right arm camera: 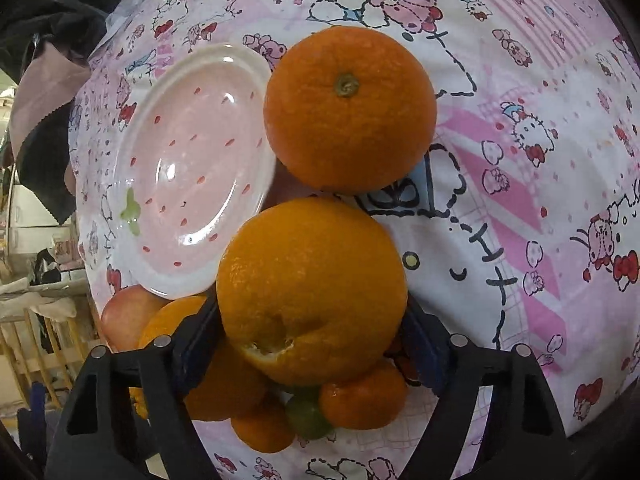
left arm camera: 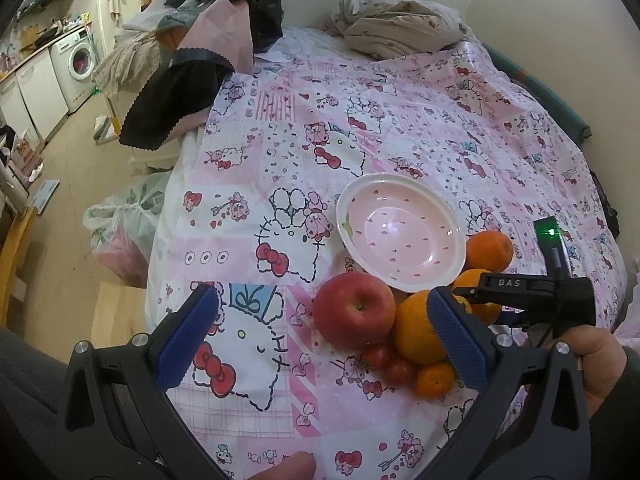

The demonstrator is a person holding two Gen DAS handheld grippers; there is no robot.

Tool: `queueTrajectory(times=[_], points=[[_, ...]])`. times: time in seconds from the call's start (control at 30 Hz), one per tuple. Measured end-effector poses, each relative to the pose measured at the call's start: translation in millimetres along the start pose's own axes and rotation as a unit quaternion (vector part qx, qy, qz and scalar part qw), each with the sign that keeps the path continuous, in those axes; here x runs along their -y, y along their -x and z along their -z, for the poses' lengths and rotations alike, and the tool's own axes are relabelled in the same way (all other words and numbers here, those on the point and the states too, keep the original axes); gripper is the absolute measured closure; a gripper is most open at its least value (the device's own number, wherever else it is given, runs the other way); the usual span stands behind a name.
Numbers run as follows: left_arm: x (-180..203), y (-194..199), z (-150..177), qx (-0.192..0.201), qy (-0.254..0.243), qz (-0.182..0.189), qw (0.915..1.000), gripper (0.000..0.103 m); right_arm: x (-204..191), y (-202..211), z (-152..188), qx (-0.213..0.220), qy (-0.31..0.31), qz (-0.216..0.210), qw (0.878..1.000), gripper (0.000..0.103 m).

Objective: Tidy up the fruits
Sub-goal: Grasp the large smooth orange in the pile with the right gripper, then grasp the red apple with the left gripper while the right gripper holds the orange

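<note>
A pink bowl [left arm camera: 400, 232] [right arm camera: 192, 168] with nothing in it sits on the cartoon-print sheet. Against its near rim lies a pile of fruit: a red apple [left arm camera: 354, 314] [right arm camera: 128, 312], several oranges, two cherry tomatoes [left arm camera: 378, 356] and a small mandarin [left arm camera: 434, 380]. My left gripper [left arm camera: 320, 298] hovers open above the apple, holding nothing. In the right wrist view my right gripper [right arm camera: 312, 340] has its pads against both sides of a large orange [right arm camera: 312, 292] resting in the pile. Another orange [right arm camera: 348, 108] lies beyond it beside the bowl.
Heaped clothes [left arm camera: 400, 28] and dark fabric [left arm camera: 180, 92] lie at the bed's far end. The bed's left edge drops to a floor with plastic bags [left arm camera: 120, 232]. A hand [left arm camera: 592, 360] holds the right gripper. Small mandarins [right arm camera: 364, 396] sit under the gripped orange.
</note>
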State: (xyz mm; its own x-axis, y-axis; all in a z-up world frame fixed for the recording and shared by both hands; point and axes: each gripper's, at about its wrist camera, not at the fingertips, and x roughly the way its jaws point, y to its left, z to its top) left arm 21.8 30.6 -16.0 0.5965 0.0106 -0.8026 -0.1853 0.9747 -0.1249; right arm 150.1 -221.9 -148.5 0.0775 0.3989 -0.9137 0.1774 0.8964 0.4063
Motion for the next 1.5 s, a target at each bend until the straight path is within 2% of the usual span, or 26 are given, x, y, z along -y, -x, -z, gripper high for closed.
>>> queueTrajectory(times=[0.13, 0.3, 0.37, 0.43, 0.53, 0.6, 0.63, 0.73, 0.83, 0.93, 1.0, 1.07, 1.2, 1.37, 1.5], points=[[-1.5, -2.5, -0.1, -0.004, -0.002, -0.005, 1.0000, 0.000, 0.9, 13.3, 1.6, 0.016, 0.000, -0.010, 1.000, 0.022], [-25.8, -11.2, -7.5, -0.025, 0.039, -0.017, 0.9988, 0.000, 3.9, 39.7, 11.3, 0.034, -0.007, -0.043, 0.998, 0.022], [-30.2, -20.5, -11.8, -0.058, 0.046, -0.008, 0.9972, 0.000, 3.4, 52.6, 18.0, 0.042, -0.008, -0.060, 0.997, 0.022], [-32.3, -35.4, -15.7, -0.104, 0.059, 0.015, 0.9928, 0.001, 3.0, 70.7, 26.1, 0.056, -0.008, -0.082, 0.995, 0.022], [-25.4, -58.7, -18.3, -0.163, 0.063, 0.028, 0.9842, 0.001, -2.1, 88.7, 30.1, 0.075, -0.009, -0.100, 0.992, 0.022], [-9.4, -73.5, -18.6, -0.195, 0.040, 0.034, 0.9793, 0.002, -4.2, 98.6, 30.8, 0.086, -0.011, -0.112, 0.990, 0.022], [2.7, -82.4, -16.9, -0.216, 0.013, 0.035, 0.9757, 0.002, -5.4, 103.0, 30.9, 0.091, -0.011, -0.115, 0.989, 0.022], [31.5, -101.7, -8.0, -0.268, -0.064, 0.040, 0.9604, 0.002, -5.8, 111.6, 34.4, 0.098, -0.011, -0.122, 0.988, 0.022], [45.9, -110.1, -3.1, -0.277, -0.118, 0.022, 0.9532, 0.003, -6.9, 118.1, 36.1, 0.099, -0.012, -0.130, 0.986, 0.022], [54.5, -119.9, 3.3, -0.291, -0.145, 0.021, 0.9452, 0.007, -9.8, 122.0, 36.9, 0.099, -0.008, -0.138, 0.986, 0.022], [60.4, -125.7, 6.2, -0.294, -0.165, 0.031, 0.9409, 0.019, -14.0, 124.9, 37.6, 0.101, -0.001, -0.135, 0.986, 0.022], [63.9, -131.6, 8.9, -0.294, -0.188, 0.029, 0.9366, 0.024, -16.9, 127.6, 38.3, 0.105, 0.005, -0.139, 0.985, 0.022], [65.2, -140.8, 10.9, -0.283, -0.212, 0.018, 0.9351, 0.025, -16.6, 128.7, 38.2, 0.107, 0.005, -0.139, 0.984, 0.022], [60.1, -142.0, 7.7, -0.270, -0.210, 0.043, 0.9385, 0.024, -13.2, 125.7, 36.5, 0.102, -0.002, -0.133, 0.986, 0.022], [56.8, -130.6, 8.8, -0.256, -0.224, 0.041, 0.9394, 0.027, -14.5, 125.5, 36.6, 0.103, -0.002, -0.128, 0.986, 0.022]])
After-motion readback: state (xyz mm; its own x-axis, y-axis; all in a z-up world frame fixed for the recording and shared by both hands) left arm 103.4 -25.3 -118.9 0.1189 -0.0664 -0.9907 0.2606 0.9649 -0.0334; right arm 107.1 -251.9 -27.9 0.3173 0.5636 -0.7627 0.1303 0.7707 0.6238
